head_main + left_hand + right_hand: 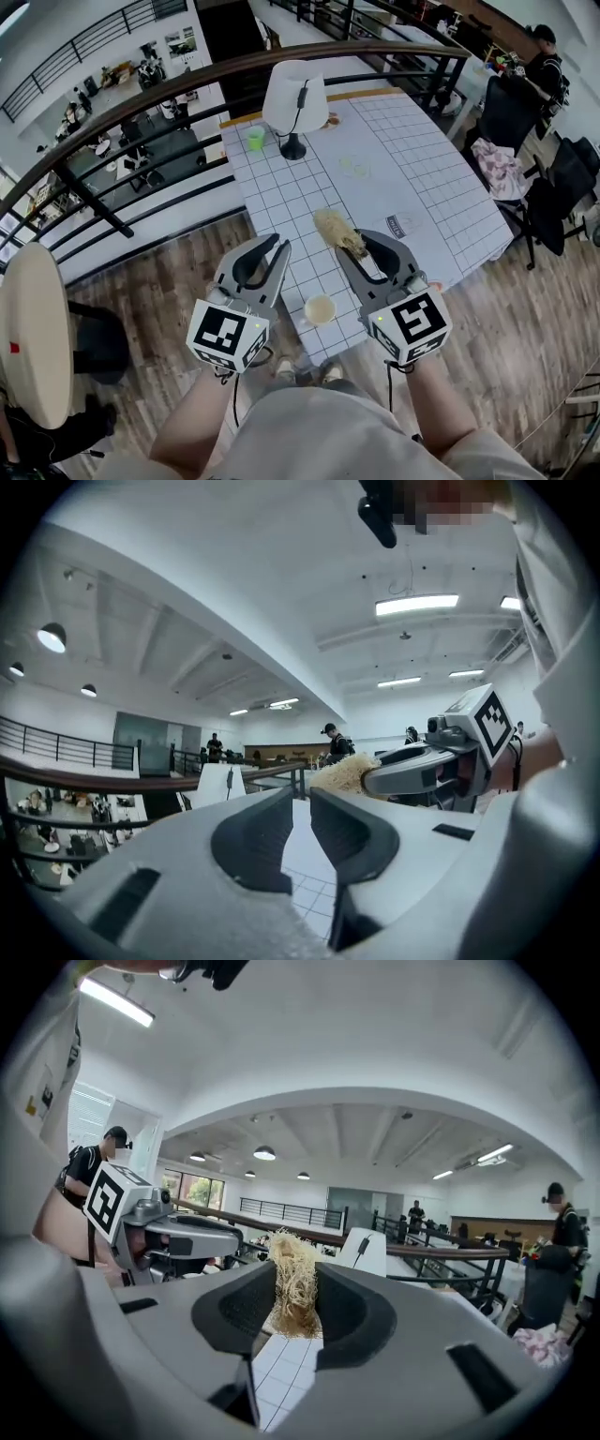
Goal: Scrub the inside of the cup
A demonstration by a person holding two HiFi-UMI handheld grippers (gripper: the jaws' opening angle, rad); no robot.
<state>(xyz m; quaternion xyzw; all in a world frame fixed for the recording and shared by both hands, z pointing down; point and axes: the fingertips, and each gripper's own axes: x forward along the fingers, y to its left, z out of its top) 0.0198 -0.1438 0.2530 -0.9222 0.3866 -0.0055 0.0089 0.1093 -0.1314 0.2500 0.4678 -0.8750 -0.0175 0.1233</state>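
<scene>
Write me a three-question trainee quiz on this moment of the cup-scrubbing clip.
1. What does the right gripper hold? A spoon; B scrubber; C cloth.
2. True or false: the cup stands on the table, in neither gripper.
3. Fill in: the jaws of the left gripper have ____ between them.
Key: 1 B. 2 True. 3 nothing.

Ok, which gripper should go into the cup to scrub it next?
Right. The right gripper has its jaws shut on the fibrous scrubber. The left gripper is empty, jaws slightly apart, so it would probably better steady the cup.
</scene>
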